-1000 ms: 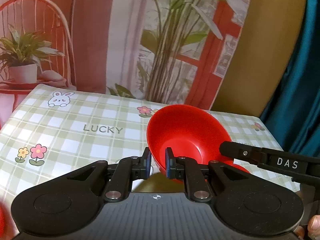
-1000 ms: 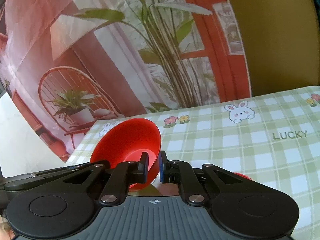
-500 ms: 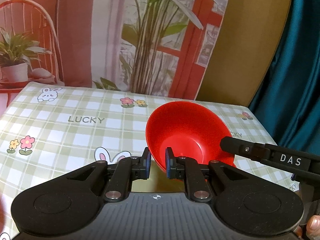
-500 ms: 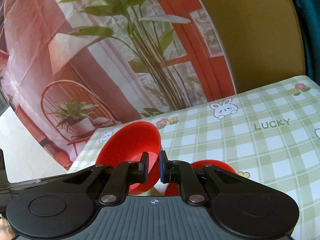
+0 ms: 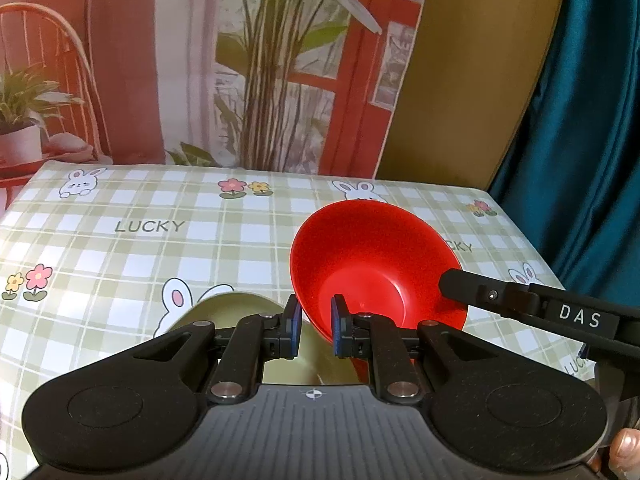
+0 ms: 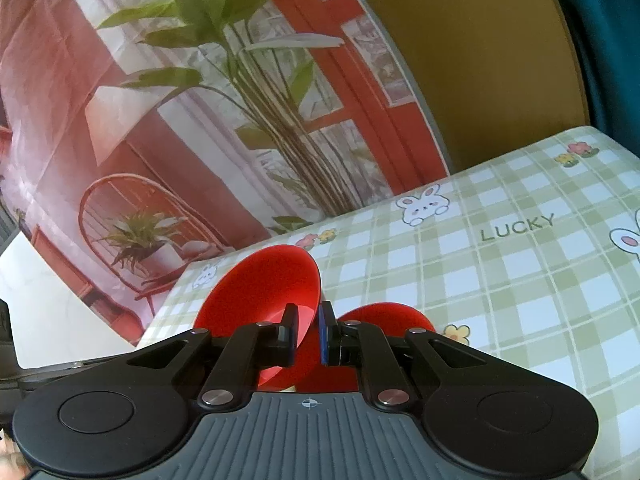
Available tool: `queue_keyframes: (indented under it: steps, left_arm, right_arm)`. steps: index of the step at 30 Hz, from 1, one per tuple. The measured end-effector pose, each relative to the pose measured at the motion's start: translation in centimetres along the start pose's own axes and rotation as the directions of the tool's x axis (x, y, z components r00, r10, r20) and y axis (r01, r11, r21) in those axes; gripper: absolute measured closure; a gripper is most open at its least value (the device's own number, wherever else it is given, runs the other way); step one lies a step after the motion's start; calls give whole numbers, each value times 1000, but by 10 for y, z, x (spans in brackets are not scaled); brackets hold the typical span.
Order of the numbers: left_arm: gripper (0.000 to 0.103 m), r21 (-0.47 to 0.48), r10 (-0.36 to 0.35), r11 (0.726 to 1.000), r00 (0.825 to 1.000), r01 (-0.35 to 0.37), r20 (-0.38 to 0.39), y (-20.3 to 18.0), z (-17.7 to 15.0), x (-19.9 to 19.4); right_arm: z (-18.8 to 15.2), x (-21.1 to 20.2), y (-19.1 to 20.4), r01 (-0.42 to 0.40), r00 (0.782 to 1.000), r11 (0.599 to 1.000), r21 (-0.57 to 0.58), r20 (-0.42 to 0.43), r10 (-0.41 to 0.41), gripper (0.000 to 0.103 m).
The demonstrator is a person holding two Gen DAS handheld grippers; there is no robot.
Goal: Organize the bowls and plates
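A red bowl [image 5: 372, 268] is held tilted above the table, gripped at both sides. My left gripper [image 5: 314, 330] is shut on its near rim. My right gripper [image 6: 307, 330] is shut on the opposite rim of the same bowl [image 6: 260, 300]; its finger shows in the left wrist view [image 5: 520, 304]. A pale green bowl or plate [image 5: 224, 312] lies on the table under my left gripper, partly hidden. A second red dish [image 6: 388, 318] lies on the table just behind my right gripper, partly hidden.
The table carries a green and white checked cloth [image 5: 160, 240] with rabbits, flowers and LUCKY prints. A printed backdrop [image 5: 240, 60] stands along the far edge. A teal curtain [image 5: 592, 120] hangs at the right.
Both grippers have carried the red bowl back toward the near side of the table. The green dish has come into view under my left gripper, the second red dish under my right.
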State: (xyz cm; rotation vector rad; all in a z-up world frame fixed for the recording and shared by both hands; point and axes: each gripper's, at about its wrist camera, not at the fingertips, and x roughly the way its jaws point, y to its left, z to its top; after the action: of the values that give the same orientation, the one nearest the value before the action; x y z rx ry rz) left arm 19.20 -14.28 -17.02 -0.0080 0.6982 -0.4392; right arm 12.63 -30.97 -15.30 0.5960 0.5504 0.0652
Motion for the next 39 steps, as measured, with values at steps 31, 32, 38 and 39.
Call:
queue_keyframes:
  steps: [31,32,38,39]
  left_arm:
    - [85,86,-80,992,990,90,-117,-31,-12,39]
    - [85,85,-80,992,989,91,-122,-31,-13,41]
    - [85,91,-74,992,987,88,-144,-32,-15,49]
    - [85,95,-72,992,987,86,-145,-32,-15,50]
  right_arm:
    - [-11,-7,-49,107,994,991,85,-20,-106,91]
    - [-12,-6,-50,110,994,990,87,-23,-109,91]
    - [-16,-2,-56,117,993,988,101,-35,-114,91]
    - [-16,-1,-56,118,993,988,101,-36,-115,91]
